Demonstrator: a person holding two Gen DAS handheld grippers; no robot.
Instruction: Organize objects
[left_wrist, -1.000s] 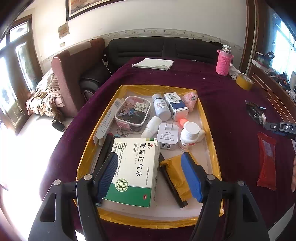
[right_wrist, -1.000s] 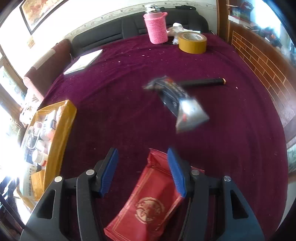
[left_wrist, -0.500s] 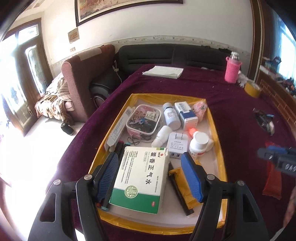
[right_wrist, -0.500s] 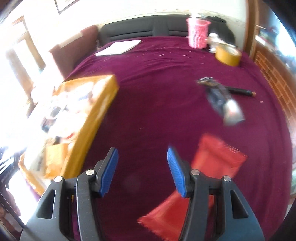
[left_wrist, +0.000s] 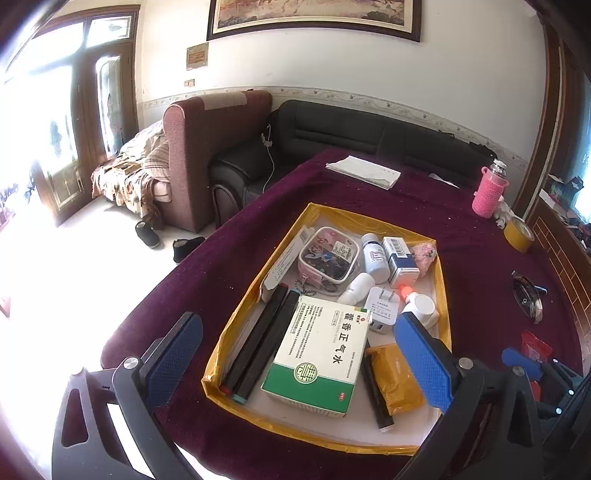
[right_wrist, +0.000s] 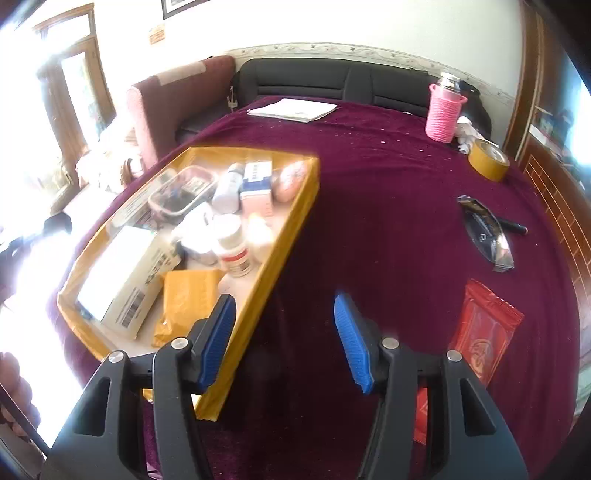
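Note:
A yellow-rimmed tray (left_wrist: 332, 216) on the maroon table holds a green and white medicine box (left_wrist: 319, 354), bottles, a charger, a clear case and a yellow packet. My left gripper (left_wrist: 299, 360) is open and empty above the tray's near end. My right gripper (right_wrist: 286, 338) is open and empty, over the tray's right rim (right_wrist: 291, 229). A red packet (right_wrist: 484, 325) lies on the cloth to its right. A dark foil packet (right_wrist: 487, 232) and a black pen (right_wrist: 513, 226) lie further back. The right gripper also shows at the left wrist view's right edge (left_wrist: 524, 363).
A pink-sleeved bottle (right_wrist: 445, 110), a tape roll (right_wrist: 487, 158) and white papers (right_wrist: 291, 110) sit at the table's far side. Sofas (left_wrist: 369, 129) stand behind the table. The floor drops off to the left.
My left gripper has pulled back and opened wider over the tray. My right gripper has swung left, away from the red packet, to the tray's right rim.

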